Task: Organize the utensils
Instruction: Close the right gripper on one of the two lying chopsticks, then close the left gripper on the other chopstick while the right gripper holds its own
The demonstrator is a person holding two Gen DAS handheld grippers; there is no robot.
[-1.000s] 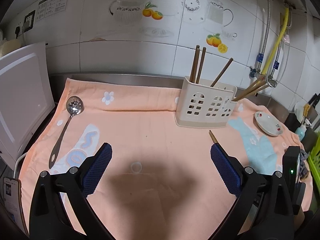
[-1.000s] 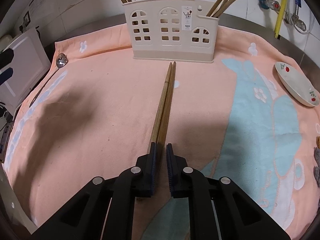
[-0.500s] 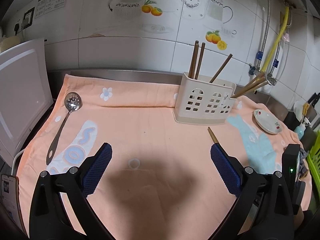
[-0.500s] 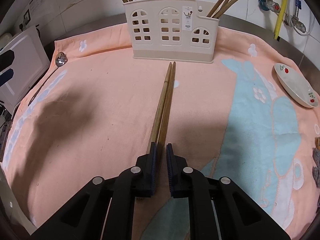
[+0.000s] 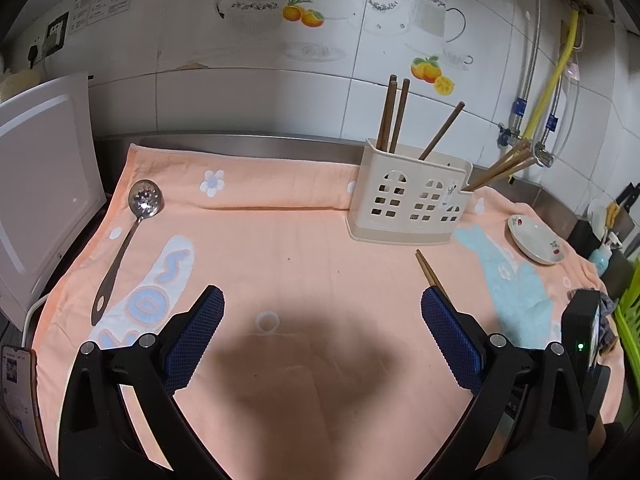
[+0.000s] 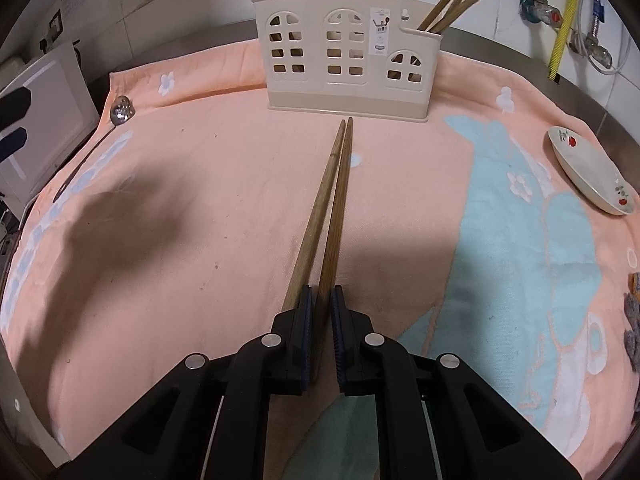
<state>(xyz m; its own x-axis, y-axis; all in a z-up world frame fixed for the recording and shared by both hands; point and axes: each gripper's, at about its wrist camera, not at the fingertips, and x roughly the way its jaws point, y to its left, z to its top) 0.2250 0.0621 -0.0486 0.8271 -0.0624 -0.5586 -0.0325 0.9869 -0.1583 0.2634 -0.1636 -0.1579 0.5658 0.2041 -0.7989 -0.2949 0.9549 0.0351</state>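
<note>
The right gripper was seen clamped on the near ends of a pair of chopsticks, whose tips lay on the towel just short of the holder. The step in hand was judged to be the pickup of this pair, with the grip made but the lift not yet begun. The left gripper was held over bare towel with its jaws wide apart and nothing between them. A slotted spoon was left lying near the towel's far left edge, and other chopsticks were already stood in the holder. The next move was judged to call for the pair to be raised, tipped upright and lowered into a compartment. Which compartment could not be told, and slipping of the two sticks against each other seemed a risk.
</note>
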